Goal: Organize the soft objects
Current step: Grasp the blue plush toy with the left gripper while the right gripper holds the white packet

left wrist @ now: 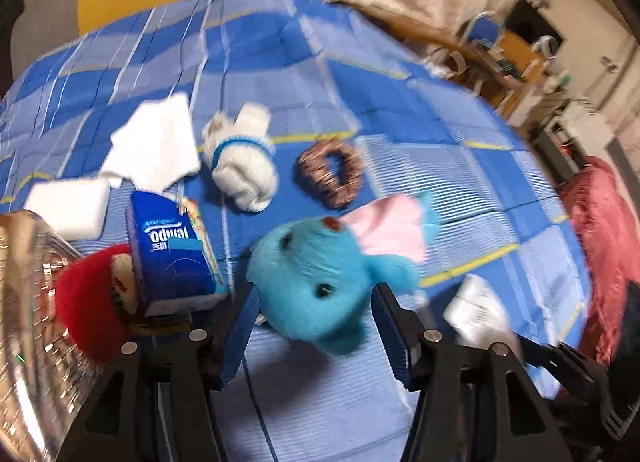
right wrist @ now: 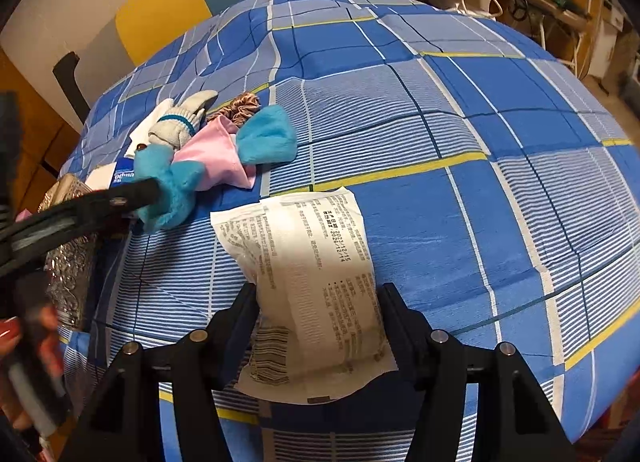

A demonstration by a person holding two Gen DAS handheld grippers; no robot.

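Observation:
A blue plush animal (left wrist: pixel 320 282) with a pink cloth part (left wrist: pixel 392 226) lies on the checked blue bedspread (left wrist: pixel 460 182). My left gripper (left wrist: pixel 314 296) is open and straddles the plush's head; this view is blurred. In the right wrist view one left finger (right wrist: pixel 136 192) lies against the plush (right wrist: pixel 176 190). My right gripper (right wrist: pixel 318 294) is shut on a white printed packet (right wrist: pixel 304 262), pinching its two long edges low over the bedspread (right wrist: pixel 480 122).
A white glove with a blue band (left wrist: pixel 244 158), a brown scrunchie (left wrist: pixel 330 174), white cloths (left wrist: pixel 156 142) and a white block (left wrist: pixel 68 202) lie beyond the plush. A blue tissue pack (left wrist: pixel 172 258) rests on a red plush (left wrist: pixel 88 302) beside a shiny patterned container (right wrist: pixel 72 270). The bed's edge runs along the right.

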